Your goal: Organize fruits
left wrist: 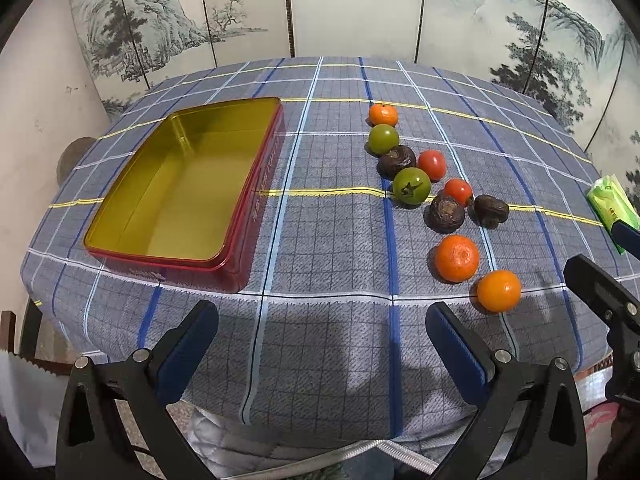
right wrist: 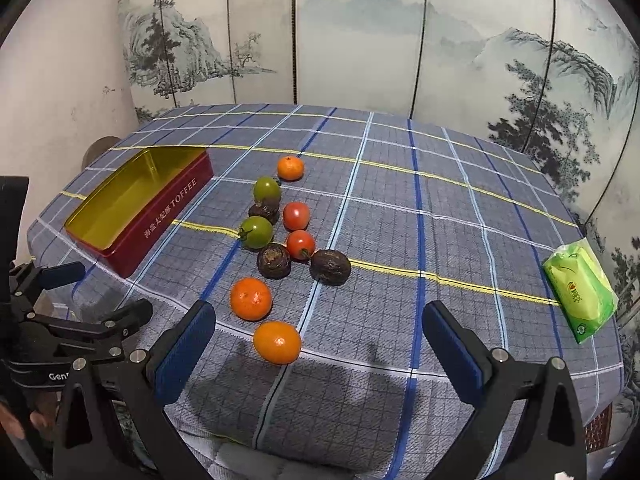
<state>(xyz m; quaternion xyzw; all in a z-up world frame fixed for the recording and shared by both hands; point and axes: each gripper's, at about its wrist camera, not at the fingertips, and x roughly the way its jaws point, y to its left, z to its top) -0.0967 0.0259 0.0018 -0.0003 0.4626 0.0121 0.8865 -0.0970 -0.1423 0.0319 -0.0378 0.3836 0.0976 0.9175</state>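
Above tablecloth (left wrist: 320,240), both grippers' fingers (left wrist: 456,344) wide, empty.

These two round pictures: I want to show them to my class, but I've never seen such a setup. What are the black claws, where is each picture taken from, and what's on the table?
A person holds a two-finger gripper in each hand. Each picture comes from a camera on one gripper, looking along its fingers: the left gripper in one view, the right gripper in the other. Both are open and hold nothing. On the checked tablecloth lie an empty tin, ten small fruits in a loose line, including an orange nearest the grippers, and a green packet.
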